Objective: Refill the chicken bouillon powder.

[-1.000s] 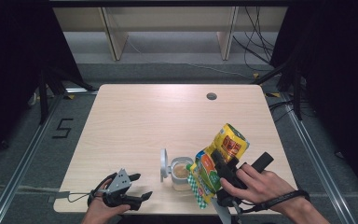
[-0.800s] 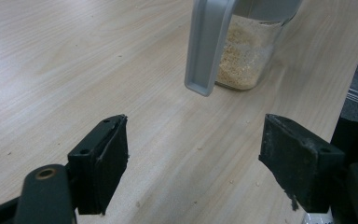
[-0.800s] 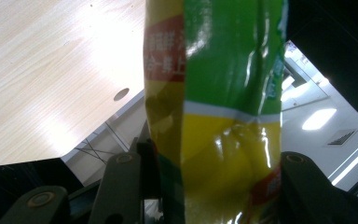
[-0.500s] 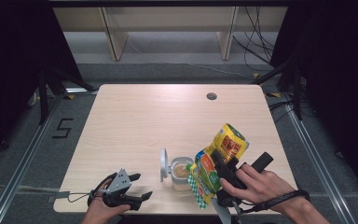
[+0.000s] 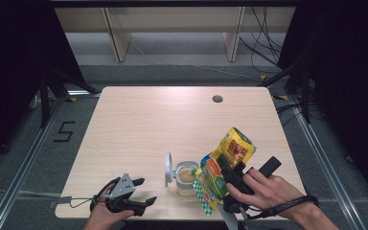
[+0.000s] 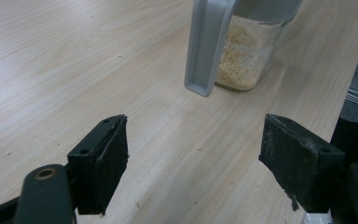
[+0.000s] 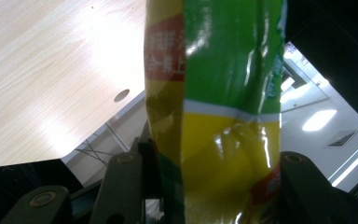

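Observation:
A clear jar (image 5: pixel 187 178) part full of pale grains stands near the table's front edge, its grey hinged lid (image 5: pixel 168 169) flipped open to the left. In the left gripper view the jar (image 6: pixel 249 51) and lid (image 6: pixel 207 44) sit just ahead of the jaws. My right gripper (image 5: pixel 226 173) is shut on a yellow and green bag (image 5: pixel 227 163), which is tipped over the jar with its mouth at the rim. The bag (image 7: pixel 214 116) sits between the right gripper's jaws. My left gripper (image 5: pixel 141 191) rests open at the front left, nothing between its fingers.
The wooden table (image 5: pixel 148 124) has a round cable hole (image 5: pixel 217 98) at the back right. Small crumbs lie scattered on the wood near the jar. Shelf legs and cables stand on the floor beyond the far edge.

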`<state>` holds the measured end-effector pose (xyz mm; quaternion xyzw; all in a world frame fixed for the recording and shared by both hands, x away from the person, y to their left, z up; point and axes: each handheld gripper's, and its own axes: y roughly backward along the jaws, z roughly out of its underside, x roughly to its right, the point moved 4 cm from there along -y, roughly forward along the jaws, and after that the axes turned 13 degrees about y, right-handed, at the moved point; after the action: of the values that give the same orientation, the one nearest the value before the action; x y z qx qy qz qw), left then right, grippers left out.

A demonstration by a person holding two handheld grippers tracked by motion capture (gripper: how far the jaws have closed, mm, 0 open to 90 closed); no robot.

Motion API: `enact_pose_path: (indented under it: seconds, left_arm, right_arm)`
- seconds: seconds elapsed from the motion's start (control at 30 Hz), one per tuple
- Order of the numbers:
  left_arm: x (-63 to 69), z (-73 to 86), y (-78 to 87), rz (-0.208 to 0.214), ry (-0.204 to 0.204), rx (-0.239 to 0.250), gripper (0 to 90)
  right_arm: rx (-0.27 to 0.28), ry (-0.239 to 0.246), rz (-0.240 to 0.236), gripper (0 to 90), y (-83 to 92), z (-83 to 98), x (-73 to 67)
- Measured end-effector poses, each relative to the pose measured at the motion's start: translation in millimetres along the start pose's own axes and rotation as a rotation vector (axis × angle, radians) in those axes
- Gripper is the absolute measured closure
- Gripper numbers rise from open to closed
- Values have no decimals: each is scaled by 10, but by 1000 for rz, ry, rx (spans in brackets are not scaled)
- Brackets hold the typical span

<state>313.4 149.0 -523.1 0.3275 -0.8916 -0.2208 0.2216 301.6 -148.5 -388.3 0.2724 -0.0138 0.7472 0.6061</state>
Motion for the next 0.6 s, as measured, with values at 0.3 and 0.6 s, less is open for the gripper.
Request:
enact_pose_path:
  seconds: [0.3,0.6]
  left_arm:
    - [-5,1,4,-4,-3,-4,229]
    - [-5,1,4,-5,-2,-3,228]
  right_arm:
    - [5,-9,2,609,-10,-6,-4]
    - [6,-12,-3,609,-9,-6,-18]
